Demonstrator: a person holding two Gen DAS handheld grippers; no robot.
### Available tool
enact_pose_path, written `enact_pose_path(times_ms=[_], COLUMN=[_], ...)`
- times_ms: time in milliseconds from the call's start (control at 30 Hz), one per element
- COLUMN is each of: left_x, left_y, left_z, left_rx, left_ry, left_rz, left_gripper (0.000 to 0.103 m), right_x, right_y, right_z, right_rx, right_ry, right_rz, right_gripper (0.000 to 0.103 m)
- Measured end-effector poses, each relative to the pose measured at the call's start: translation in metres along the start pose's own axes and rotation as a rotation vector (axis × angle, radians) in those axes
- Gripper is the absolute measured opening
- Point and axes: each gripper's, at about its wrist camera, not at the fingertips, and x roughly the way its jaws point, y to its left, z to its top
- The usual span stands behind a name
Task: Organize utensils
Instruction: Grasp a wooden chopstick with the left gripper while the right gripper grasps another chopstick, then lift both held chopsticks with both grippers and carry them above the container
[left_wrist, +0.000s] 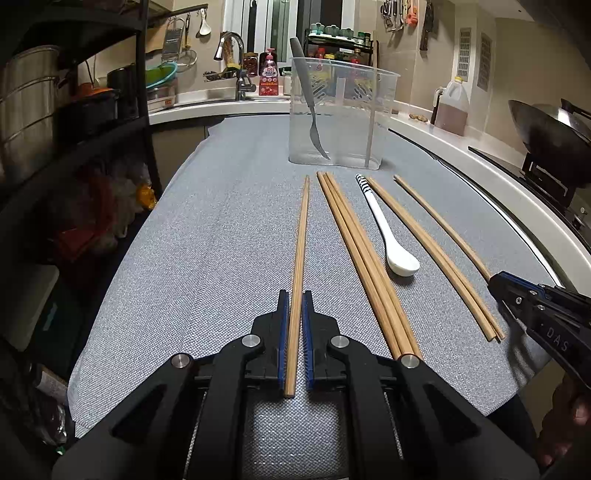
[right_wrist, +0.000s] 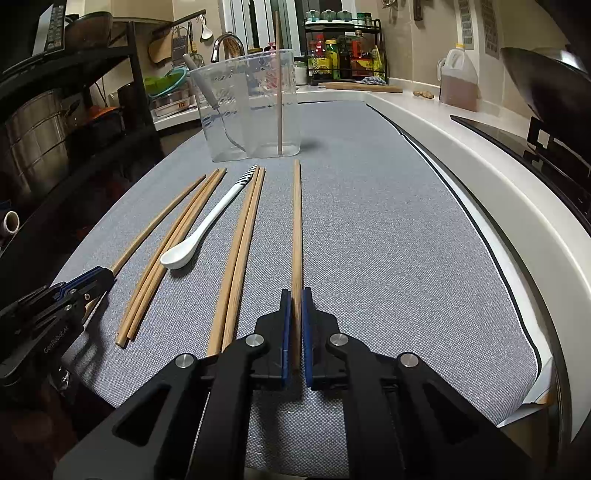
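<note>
Several wooden chopsticks lie lengthwise on a grey cloth. My left gripper is shut on the near end of the leftmost chopstick, which rests on the cloth. To its right lie a bundle of three chopsticks, a white spoon with a striped handle, and a pair. My right gripper is shut on the rightmost chopstick. Behind them stands a clear plastic container holding a fork and one upright chopstick.
A wok on a stove sits past the counter edge at the right, with an oil jug behind it. A dark rack with pots stands at the left. The sink and faucet are at the back.
</note>
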Motion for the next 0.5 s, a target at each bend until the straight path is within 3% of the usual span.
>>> enact_pose_path(times_ms=[300,500], left_x=[-0.001,-0.020], left_y=[0.002,0.004], left_z=[0.004,0.011], left_rx=[-0.015,-0.030], left_ry=[0.007,-0.050], left_rz=[-0.010,-0.045], left_gripper=[0.006,0.006], right_x=[-0.007,-0.031], right_y=[0.000,0.005], right_z=[0.004,0.011], right_rx=[-0.002,-0.013], right_ry=[0.003,-0.038], right_rz=[-0.010,-0.016], right_gripper=[0.006,0.005])
